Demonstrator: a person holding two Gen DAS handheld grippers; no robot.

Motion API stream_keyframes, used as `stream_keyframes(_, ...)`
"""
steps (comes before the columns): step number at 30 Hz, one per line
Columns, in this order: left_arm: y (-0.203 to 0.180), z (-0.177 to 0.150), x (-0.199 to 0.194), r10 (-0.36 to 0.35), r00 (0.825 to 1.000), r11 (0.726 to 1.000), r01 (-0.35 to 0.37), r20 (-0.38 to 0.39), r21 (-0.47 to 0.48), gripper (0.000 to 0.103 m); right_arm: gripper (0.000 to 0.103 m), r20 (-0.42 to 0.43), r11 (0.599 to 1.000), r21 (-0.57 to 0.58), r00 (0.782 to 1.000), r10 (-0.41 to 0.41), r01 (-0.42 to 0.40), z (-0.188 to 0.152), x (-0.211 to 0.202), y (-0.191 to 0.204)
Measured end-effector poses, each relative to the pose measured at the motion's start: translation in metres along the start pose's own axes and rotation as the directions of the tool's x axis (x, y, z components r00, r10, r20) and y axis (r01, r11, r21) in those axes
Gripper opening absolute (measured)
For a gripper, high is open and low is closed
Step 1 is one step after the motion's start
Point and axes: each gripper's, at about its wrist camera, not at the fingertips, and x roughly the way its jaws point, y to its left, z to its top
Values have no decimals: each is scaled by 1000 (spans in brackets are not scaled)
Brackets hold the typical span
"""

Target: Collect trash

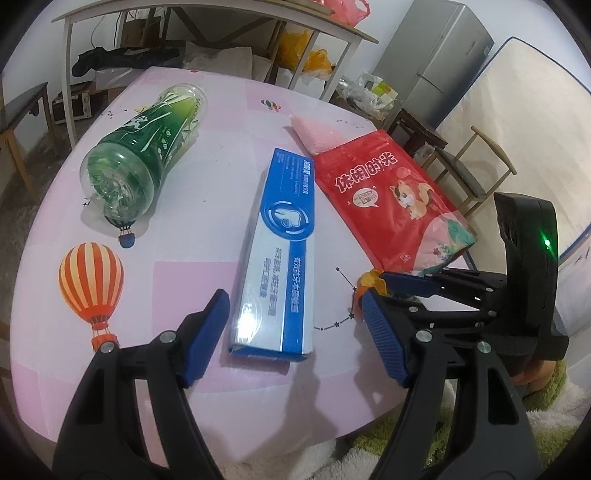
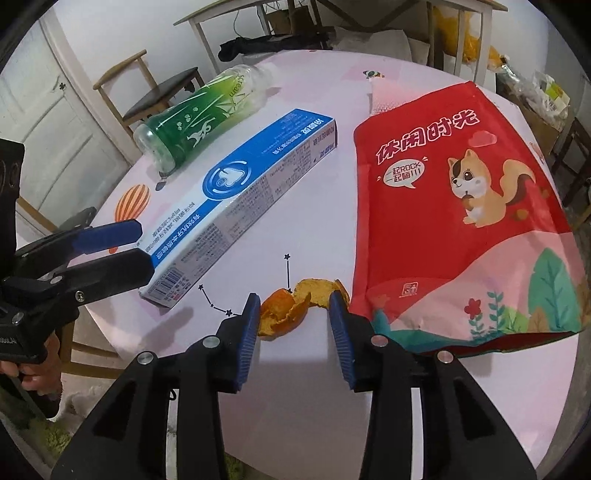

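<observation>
On the pink table (image 1: pixel 192 369) lie a blue-white toothpaste box (image 1: pixel 277 258), a green plastic bottle (image 1: pixel 147 155) on its side, a red snack bag (image 1: pixel 391 195) and orange peel (image 1: pixel 371 280). My left gripper (image 1: pixel 295 314) is open, its fingers on either side of the box's near end. In the right wrist view my right gripper (image 2: pixel 295 317) is open around the orange peel (image 2: pixel 295 302), with the red bag (image 2: pixel 461 206) to its right and the box (image 2: pixel 236 199) and bottle (image 2: pixel 199 118) to its left. The left gripper (image 2: pixel 142 245) shows there at the box's end.
A pink cloth (image 1: pixel 314 134) lies behind the red bag. The table's near edge runs just below both grippers. Wooden chairs (image 1: pixel 476 173) stand by the table, with a white desk (image 1: pixel 207 22) and a grey fridge (image 1: pixel 439 55) behind.
</observation>
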Motion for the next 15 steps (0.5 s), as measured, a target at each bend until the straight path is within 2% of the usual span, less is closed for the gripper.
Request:
stream_keyframes(6, 3, 2, 3, 13, 1000, 1000, -13, -7, -4, 70, 38, 19, 1000, 18, 1000, 24, -24, 6, -8, -3)
stream_keyframes(11, 9, 1, 2, 25, 1000, 1000, -25, -3, -12, 70, 38, 51, 977, 135, 986, 157, -163, 23, -19, -18)
stream_keyframes(12, 10, 1, 1, 26, 1000, 1000, -26, -2, -15, 70, 42, 53, 970, 155, 982, 179, -185, 27, -19, -20)
stream_keyframes(13, 11, 0, 0, 28, 1000, 999, -28, 0, -21, 70, 52, 57, 954, 198, 974, 217, -224, 33, -17, -23)
stream_keyframes(15, 13, -1, -2, 30, 1000, 999, -30, 2, -25, 70, 62, 60, 921, 264, 958, 282, -287, 43, -12, -25)
